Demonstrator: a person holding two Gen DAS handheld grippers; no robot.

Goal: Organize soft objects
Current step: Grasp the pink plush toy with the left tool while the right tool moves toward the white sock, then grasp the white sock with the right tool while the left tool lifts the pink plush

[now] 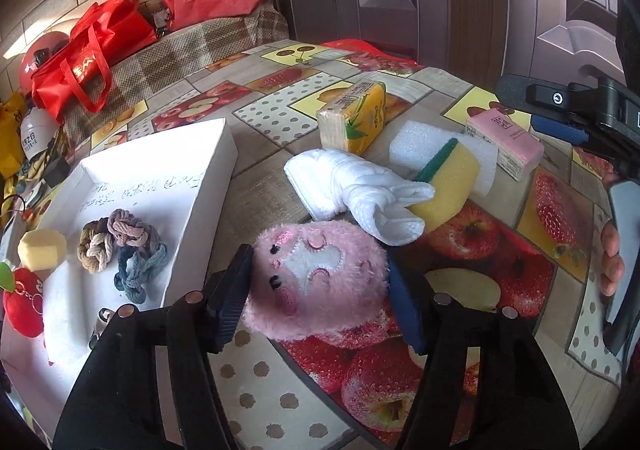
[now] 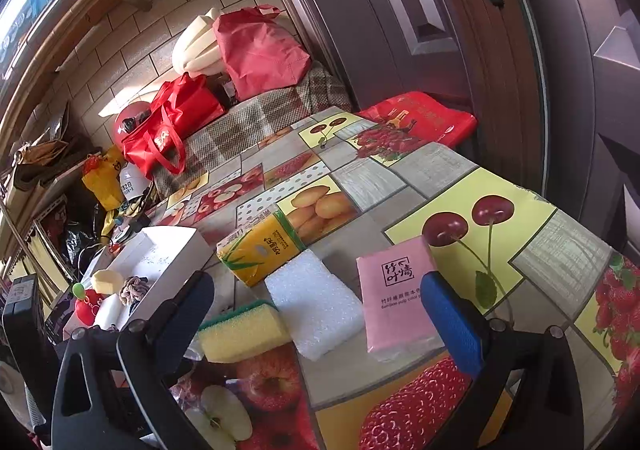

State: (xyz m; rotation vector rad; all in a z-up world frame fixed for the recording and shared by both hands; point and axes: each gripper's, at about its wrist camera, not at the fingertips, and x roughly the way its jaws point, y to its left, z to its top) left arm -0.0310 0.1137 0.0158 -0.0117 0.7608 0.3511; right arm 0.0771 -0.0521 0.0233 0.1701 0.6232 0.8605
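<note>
Left gripper (image 1: 318,282) clamps a fluffy pink plush toy with an embroidered face (image 1: 316,282) just above the fruit-print tablecloth (image 1: 280,390), beside the white cardboard box lid (image 1: 192,177).

Both left jaws press the toy's sides. In the lid lie knotted braided hair ties (image 1: 124,250), a pale yellow foam block (image 1: 42,250) and a red apple plush (image 1: 22,302). Beyond the toy, a rolled white towel (image 1: 356,189) touches a yellow sponge with a green scouring layer (image 2: 244,330). The right gripper (image 2: 324,314) hovers with jaws spread wide and empty over the white foam slab (image 2: 316,306), between the sponge and a pink tissue pack (image 2: 396,290); a yellow tissue pack (image 2: 260,250) sits behind.
</note>
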